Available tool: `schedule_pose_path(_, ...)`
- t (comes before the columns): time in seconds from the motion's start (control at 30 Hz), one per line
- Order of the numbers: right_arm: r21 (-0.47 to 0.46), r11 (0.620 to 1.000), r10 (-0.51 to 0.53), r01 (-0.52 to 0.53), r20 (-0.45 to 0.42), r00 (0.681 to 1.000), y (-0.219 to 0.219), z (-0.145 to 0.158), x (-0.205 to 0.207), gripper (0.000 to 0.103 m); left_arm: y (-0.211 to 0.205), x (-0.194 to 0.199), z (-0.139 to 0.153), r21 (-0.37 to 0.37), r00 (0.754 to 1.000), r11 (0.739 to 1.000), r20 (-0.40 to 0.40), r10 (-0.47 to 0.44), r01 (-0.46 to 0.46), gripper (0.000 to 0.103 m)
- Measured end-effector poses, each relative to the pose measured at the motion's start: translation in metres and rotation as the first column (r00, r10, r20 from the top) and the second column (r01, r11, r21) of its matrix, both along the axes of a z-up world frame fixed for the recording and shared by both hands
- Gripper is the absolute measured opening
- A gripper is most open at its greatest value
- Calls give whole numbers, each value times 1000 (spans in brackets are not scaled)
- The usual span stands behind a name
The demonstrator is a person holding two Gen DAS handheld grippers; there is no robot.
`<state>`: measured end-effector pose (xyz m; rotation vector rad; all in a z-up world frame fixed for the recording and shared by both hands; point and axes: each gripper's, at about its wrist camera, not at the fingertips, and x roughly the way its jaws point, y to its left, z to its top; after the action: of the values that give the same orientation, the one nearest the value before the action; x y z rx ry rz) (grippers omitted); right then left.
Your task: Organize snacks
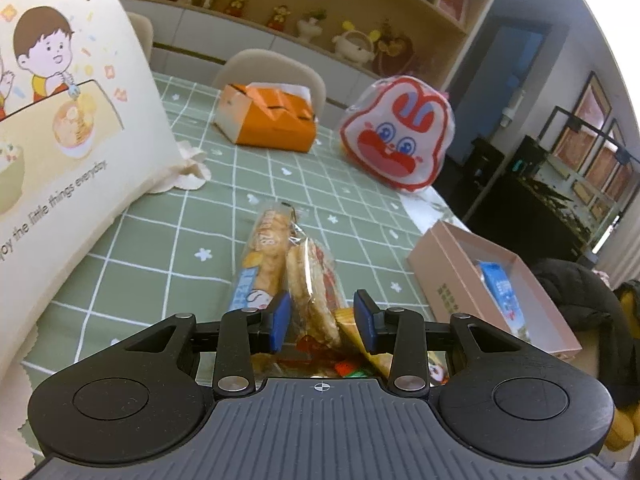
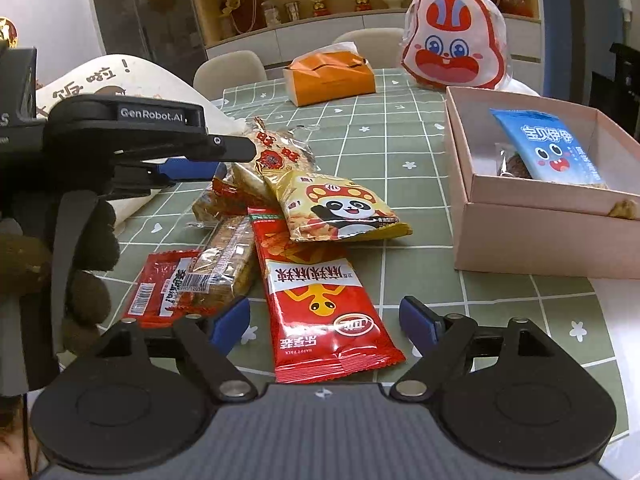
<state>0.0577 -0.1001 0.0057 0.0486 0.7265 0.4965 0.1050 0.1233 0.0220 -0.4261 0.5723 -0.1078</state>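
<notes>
A pile of snack packs lies on the green checked tablecloth. My left gripper is shut on a clear-wrapped rice cracker pack, which stands on edge between its blue pads. The right wrist view shows that gripper from the side at the pile's far left, at the cracker pack. My right gripper is open, its pads either side of a red snack pack without touching it. A yellow panda pack, a wrapped cake bar and a small red pack lie close by.
A pink open box at the right holds a blue pack. Behind stand an orange tissue box and a rabbit-face bag. A cream cartoon tote bag rises at the left. A gloved hand holds the left gripper.
</notes>
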Motion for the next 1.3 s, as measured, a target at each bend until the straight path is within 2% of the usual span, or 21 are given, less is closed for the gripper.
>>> schedule_pose_path(0.17,9,1000,-16,16,-2,1000,-3,0,0,83,2,-5,5,-14,999,1000,37,-3,4,40)
schedule_pose_path(0.3,32,999,-16,16,-13,1000,-7,0,3,85,11,-29,11,-27,999,999,46,23,-22,40)
schedule_pose_path(0.4,34,999,-14,14,-12,1000,-7,0,3,85,19,-59,9,-34,997,997,0,73,-73,40)
schedule_pose_path(0.53,43,999,-19,19,-6,1000,-9,0,3,82,15,-79,5,-33,997,998,-50,58,-60,40)
schedule_pose_path(0.63,47,998,-31,31,-6,1000,-10,0,3,71,-4,-74,3,17,997,1000,-75,24,-23,40)
schedule_pose_path(0.7,43,998,-40,40,-3,999,-11,-1,2,65,-22,-64,2,103,996,995,-86,-5,14,40)
schedule_pose_path(0.73,39,998,-46,46,-1,999,-12,-1,2,64,-31,-59,2,156,996,988,-92,1,14,40)
schedule_pose_path(0.8,37,998,-58,58,1,998,-14,-1,0,64,-43,-52,0,217,995,976,-100,3,19,40)
schedule_pose_path(0.93,53,996,-75,76,-7,997,-19,-1,1,64,-63,-39,-10,286,992,954,-114,-58,88,47)
schedule_pose_path(1.0,59,995,-76,77,-11,997,-20,-1,2,64,-67,-35,-13,318,993,943,-100,-65,94,51)
schedule_pose_path(1.07,59,995,-78,79,-10,997,-19,-1,2,64,-66,-35,-15,315,993,946,-108,-47,79,59)
schedule_pose_path(1.13,67,994,-80,81,-13,997,-20,-1,2,64,-61,-35,-15,291,992,953,-117,-47,79,59)
schedule_pose_path(1.17,73,994,-80,81,-16,997,-21,-1,3,64,-58,-37,-15,271,992,959,-118,-55,86,54)
schedule_pose_path(1.2,80,994,-80,81,-18,997,-22,-1,3,64,-55,-40,-15,252,992,964,-113,-62,89,41)
schedule_pose_path(1.3,90,993,-78,80,-23,997,-23,-1,3,64,-45,-60,-16,203,994,976,-92,-63,80,38)
